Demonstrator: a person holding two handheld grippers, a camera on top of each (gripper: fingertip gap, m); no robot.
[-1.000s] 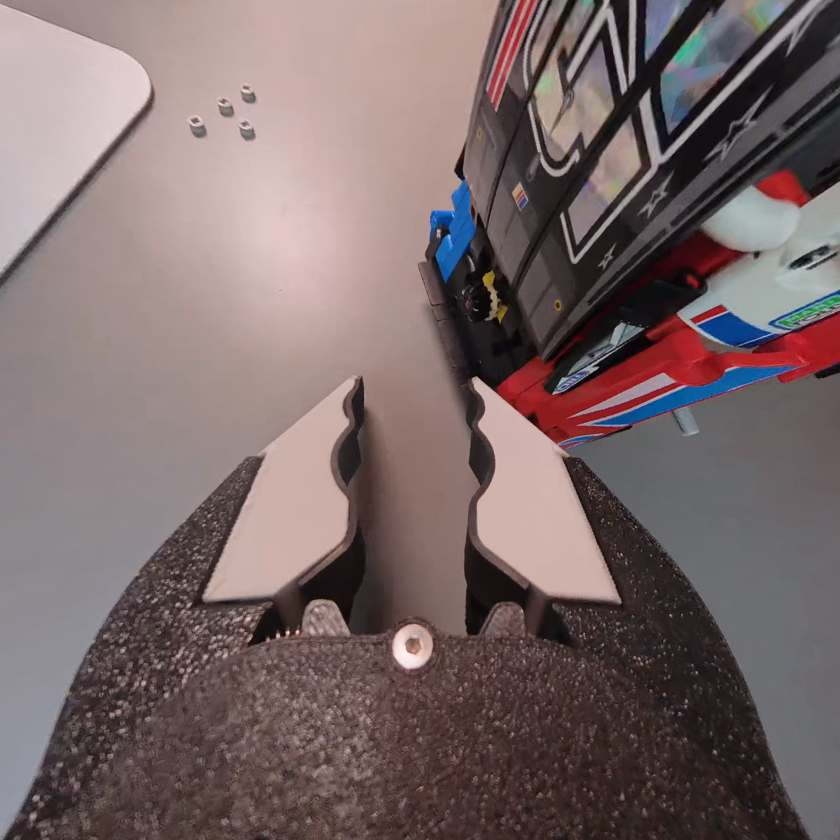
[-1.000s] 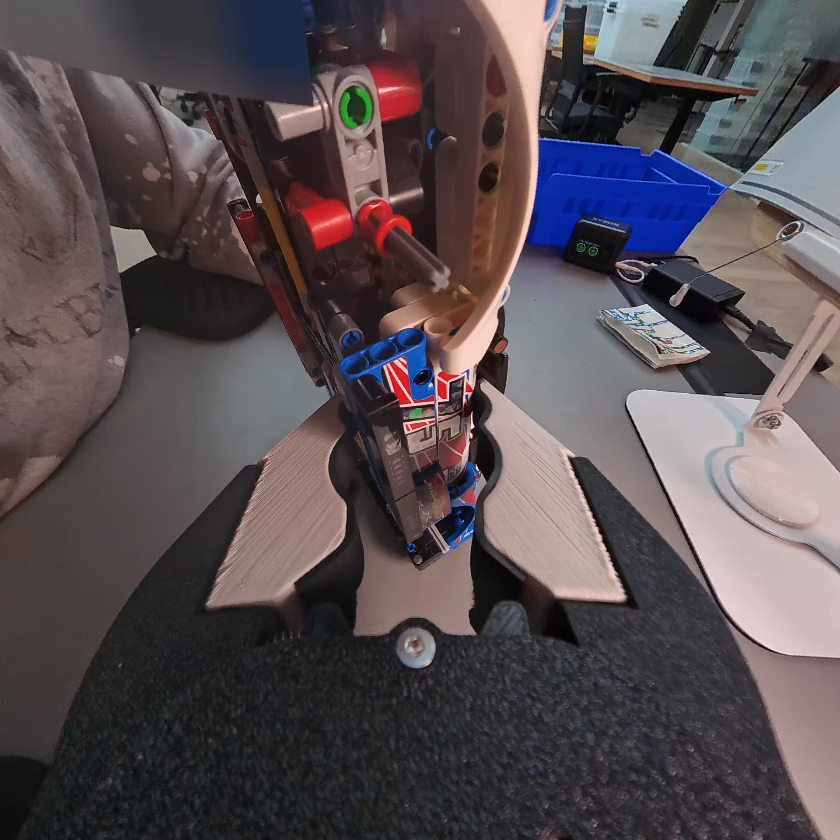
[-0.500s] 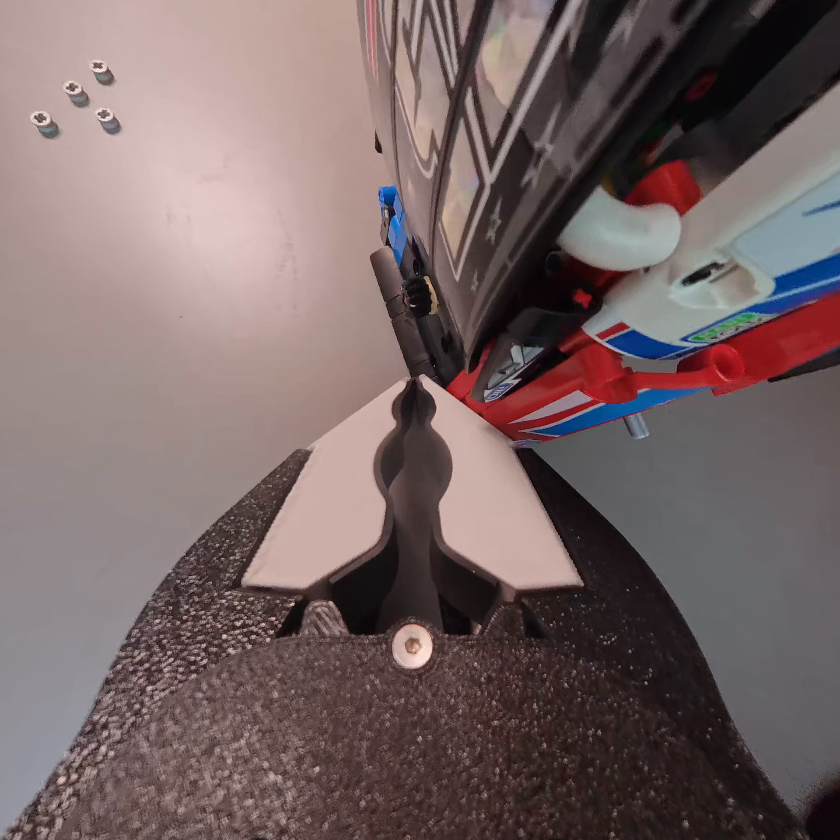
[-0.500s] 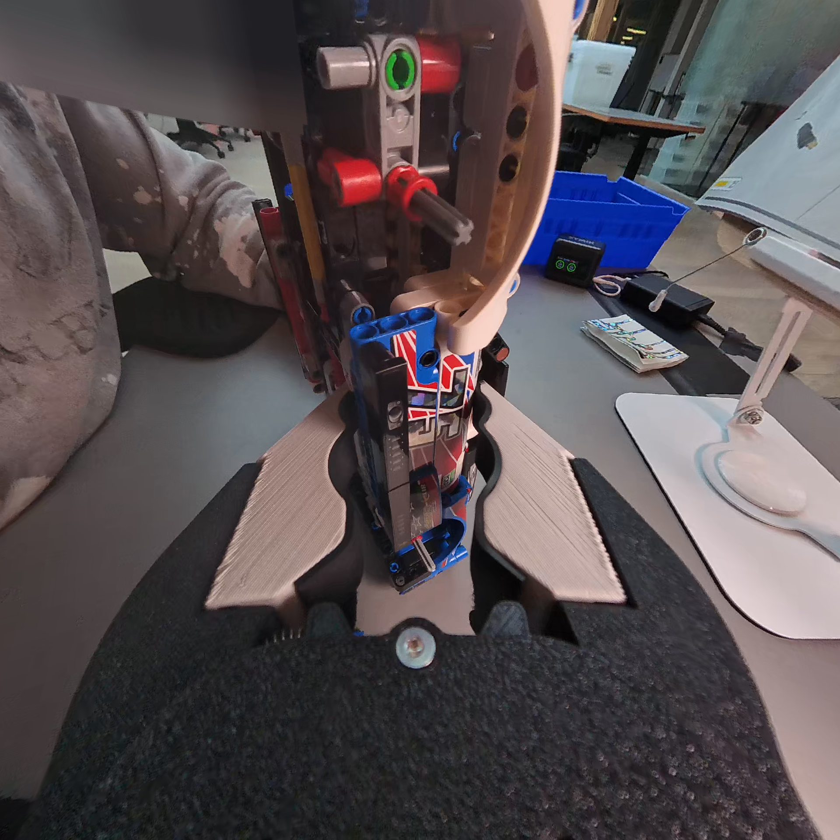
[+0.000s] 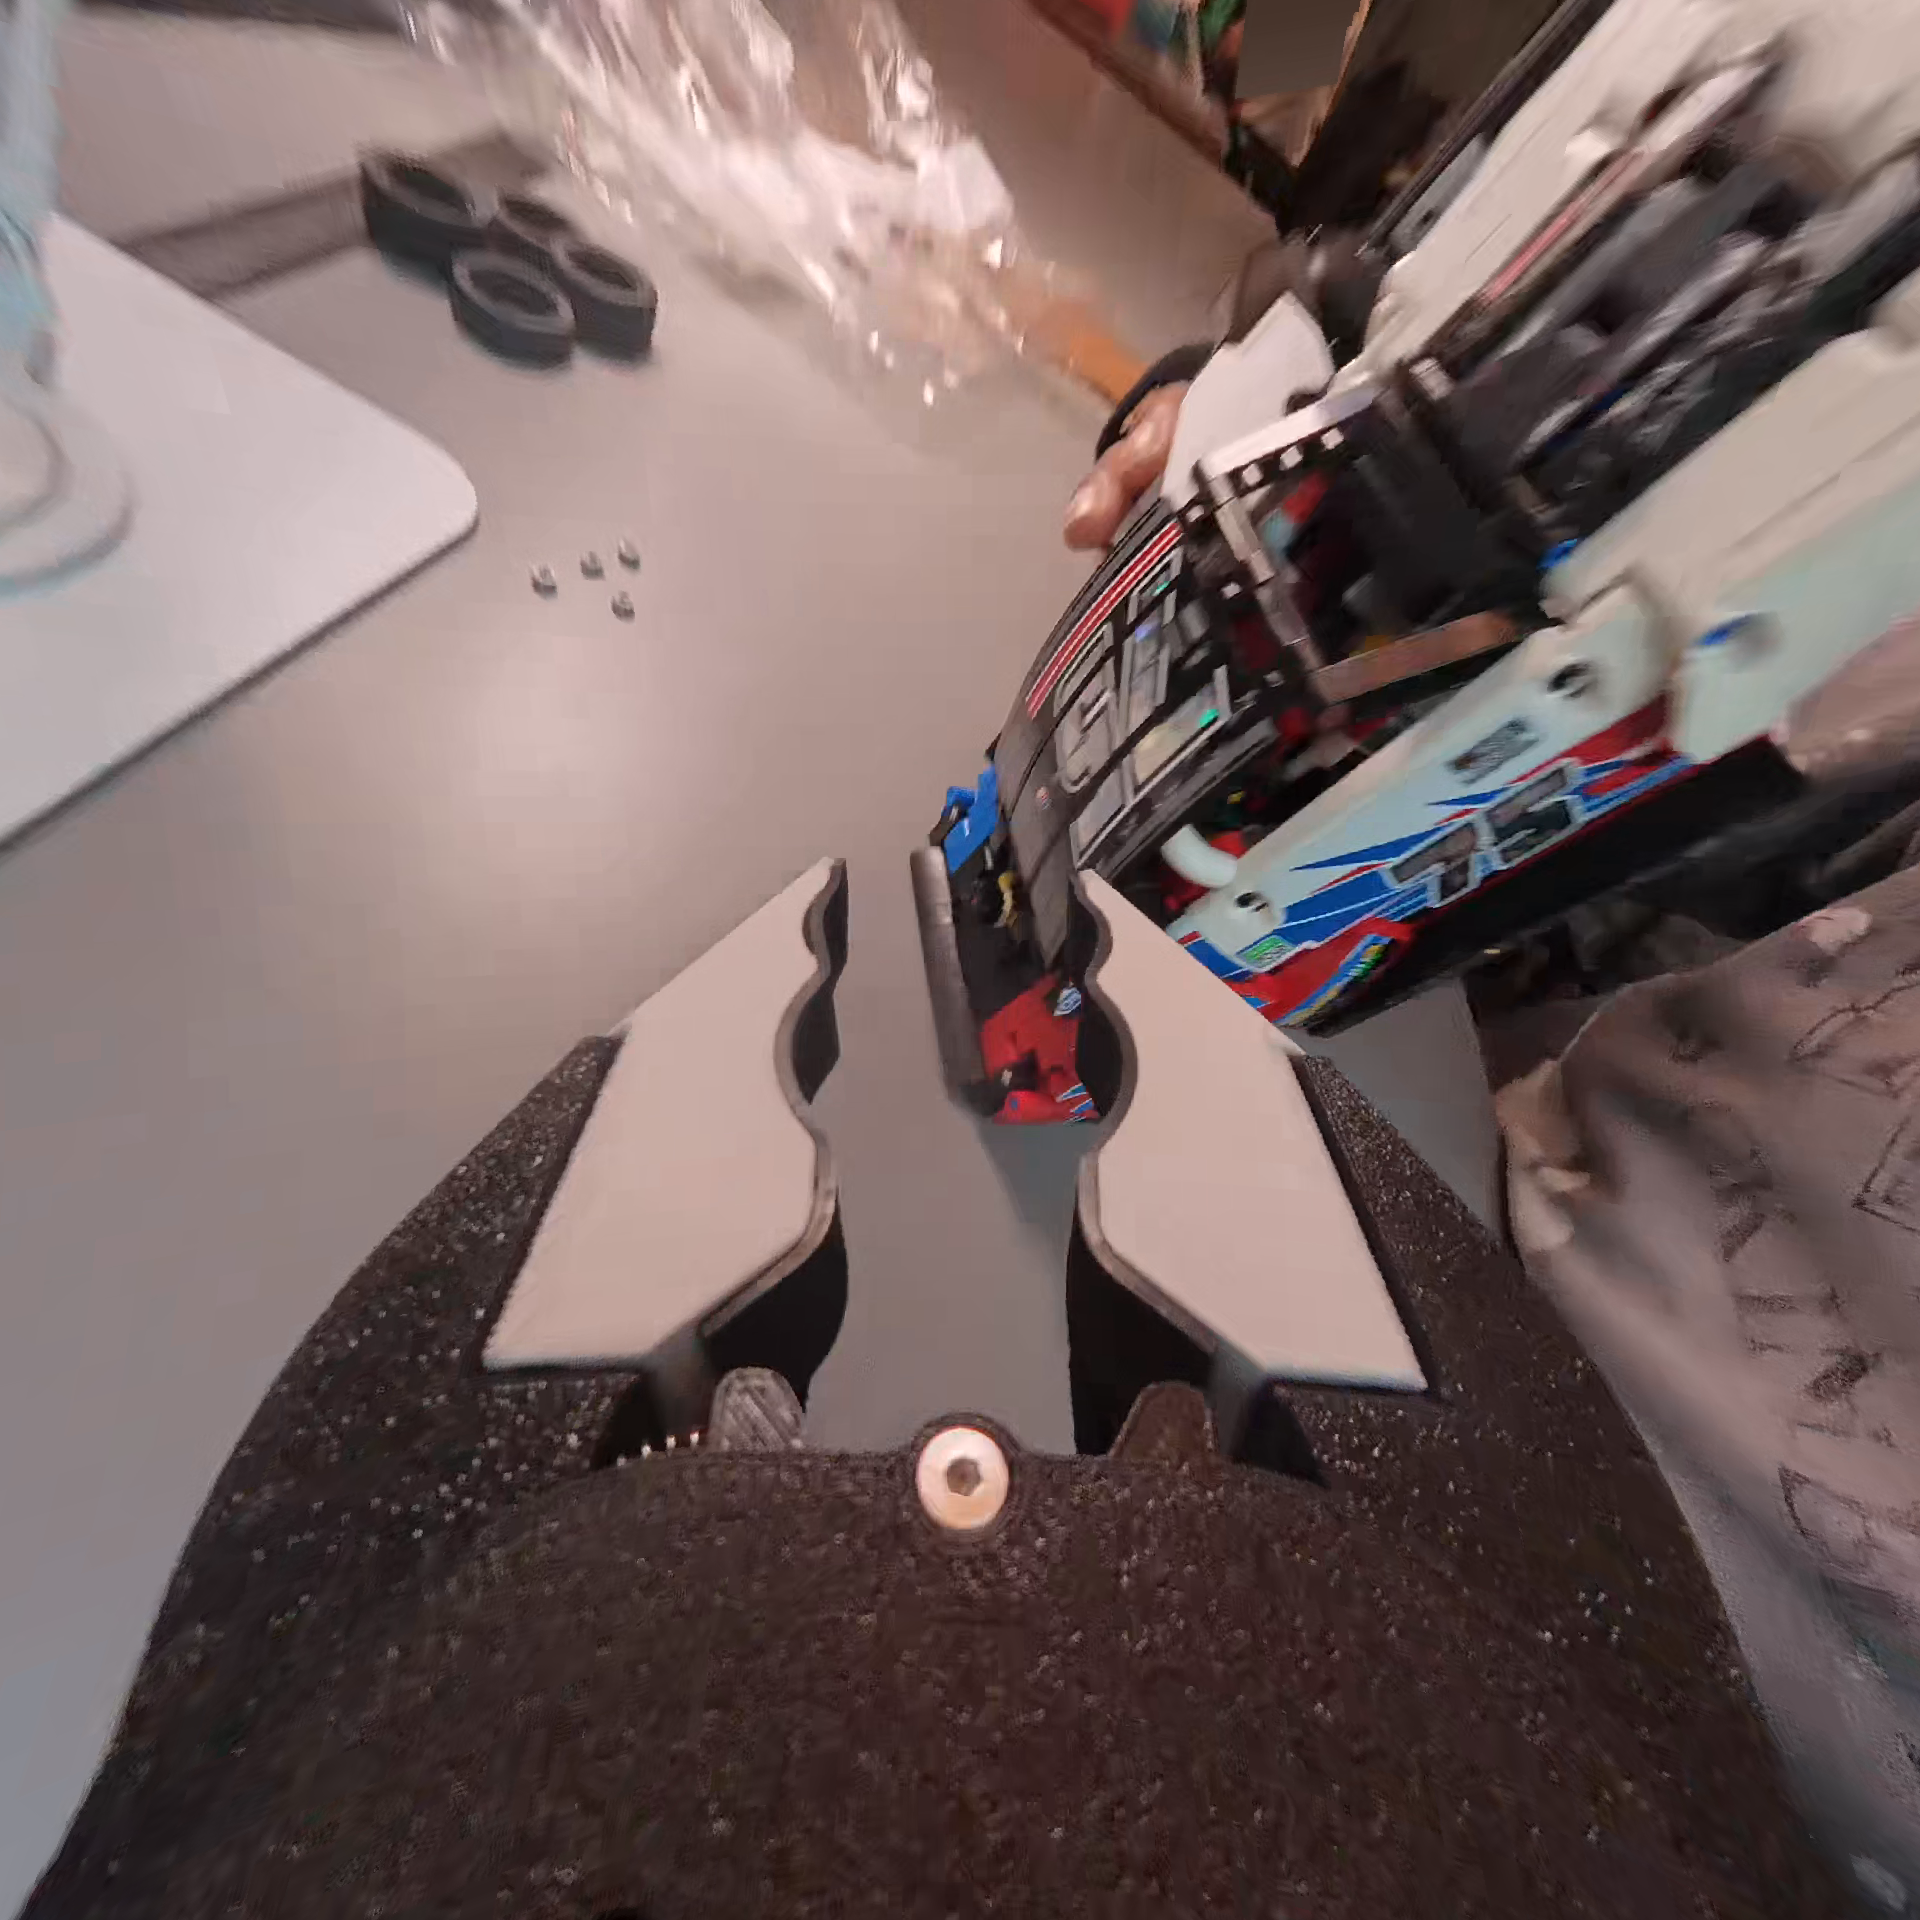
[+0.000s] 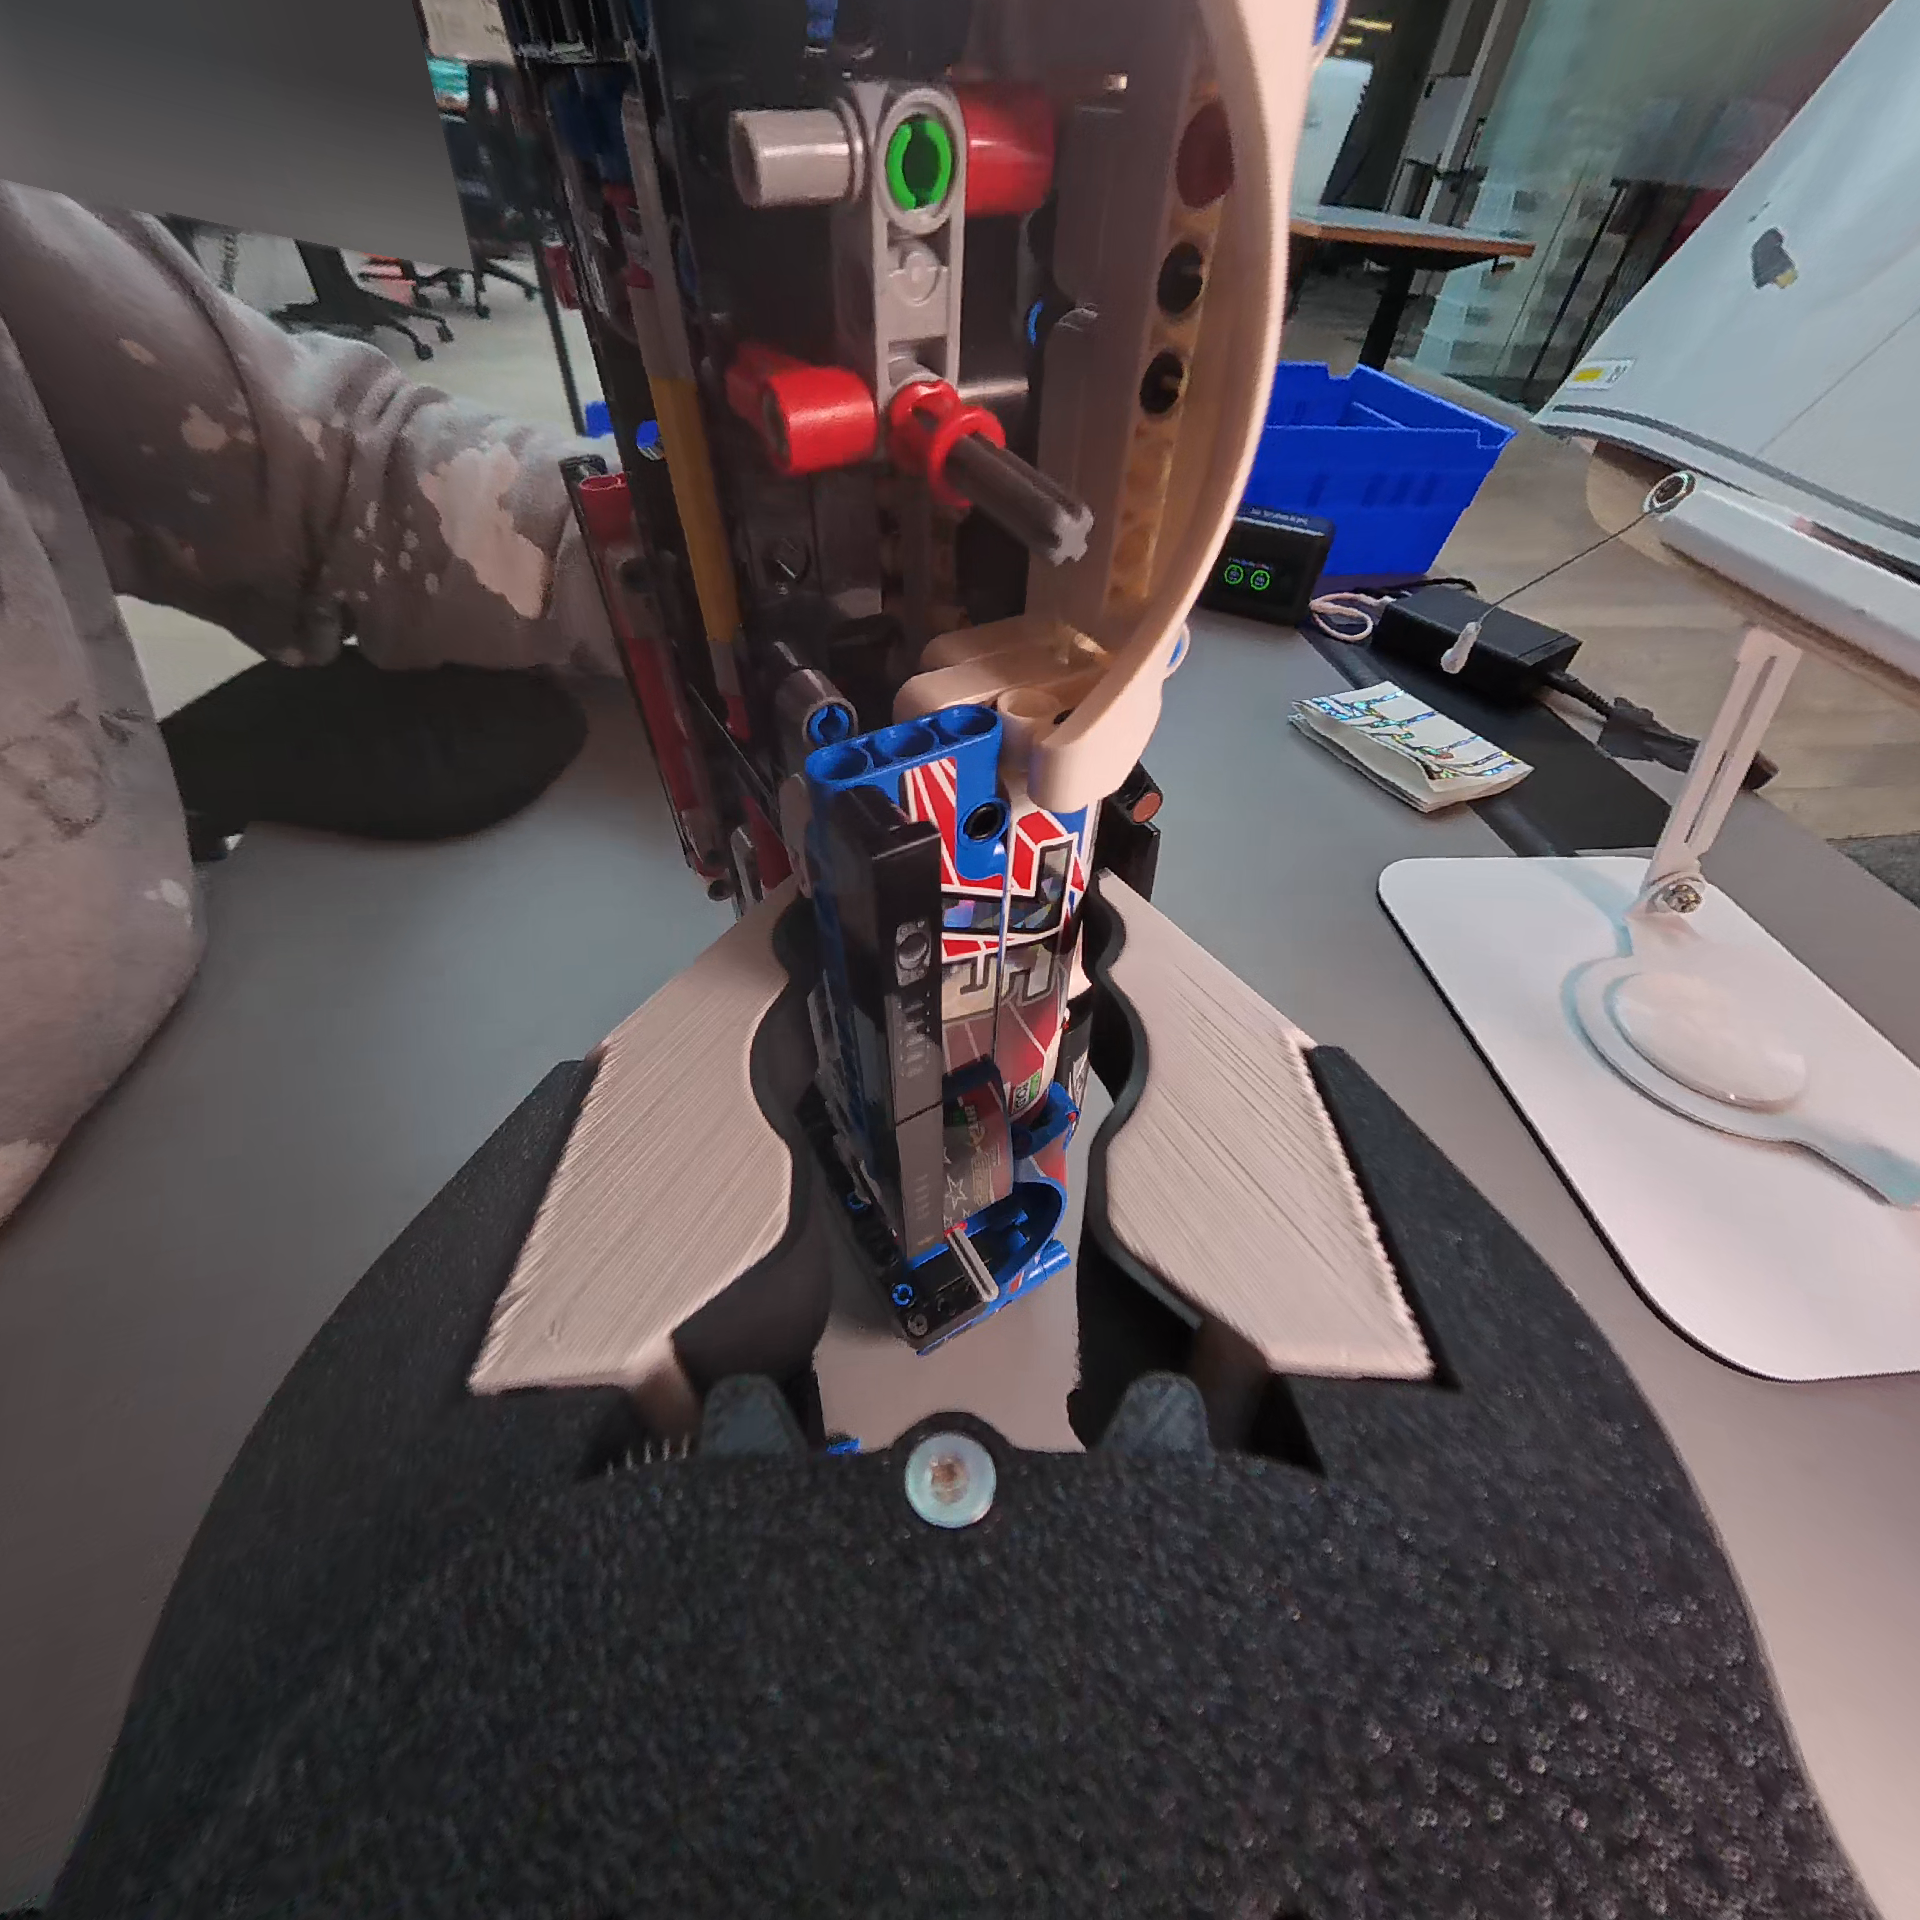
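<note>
A brick-built race car, white, red, blue and black, lies tilted over the grey table. My left gripper is open, and the car's dark end sits between its jaws, close to the right finger. In the right wrist view the car stands on end with its underside, red connectors and a dark axle facing me. My right gripper is shut on its blue, black and red lower end.
Several black tyres and small grey parts lie on the table beyond a white lamp base, which also shows in the right wrist view. A person's sleeve, a blue bin, a black device and a booklet are nearby.
My left gripper was open, shut half a second ago, and is open again, now tilted up with the car's end between its jaws. My right gripper kept its hold.
</note>
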